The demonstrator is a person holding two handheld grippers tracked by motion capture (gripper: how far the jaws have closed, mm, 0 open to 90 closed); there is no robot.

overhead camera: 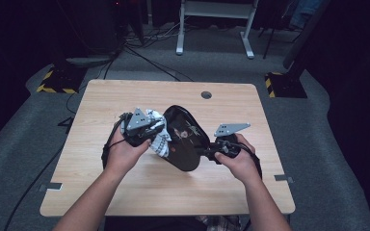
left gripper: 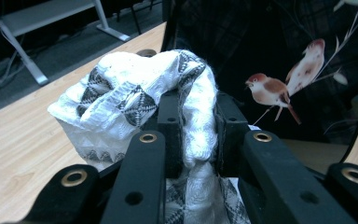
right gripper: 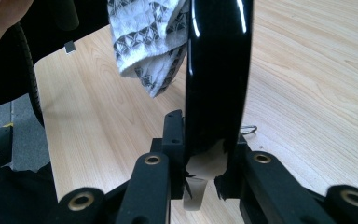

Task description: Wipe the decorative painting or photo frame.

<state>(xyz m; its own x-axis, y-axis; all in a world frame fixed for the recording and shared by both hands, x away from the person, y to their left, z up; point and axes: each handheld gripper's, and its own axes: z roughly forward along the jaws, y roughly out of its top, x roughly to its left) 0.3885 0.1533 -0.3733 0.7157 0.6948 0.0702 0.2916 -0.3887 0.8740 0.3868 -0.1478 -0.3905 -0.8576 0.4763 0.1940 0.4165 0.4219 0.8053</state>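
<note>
A glossy black oval plate (overhead camera: 185, 139) painted with birds (left gripper: 266, 89) is held tilted on edge above the wooden table (overhead camera: 125, 96). My right gripper (overhead camera: 207, 153) is shut on its lower rim; in the right gripper view the jaws (right gripper: 207, 135) pinch the plate's edge (right gripper: 216, 70). My left gripper (overhead camera: 149, 132) is shut on a bunched white cloth with a grey pattern (overhead camera: 160, 140). In the left gripper view the cloth (left gripper: 121, 93) bulges out over the gripper (left gripper: 198, 107), right against the plate's dark face (left gripper: 279, 42). The cloth (right gripper: 144, 37) hangs beside the plate.
A round cable hole (overhead camera: 206, 95) sits near the table's far edge. Beyond the table stand a white desk frame (overhead camera: 217, 24), floor cables and two yellow-and-black striped bases (overhead camera: 58, 83). A small wire loop (right gripper: 247, 129) lies on the table (right gripper: 307, 70) by the right gripper.
</note>
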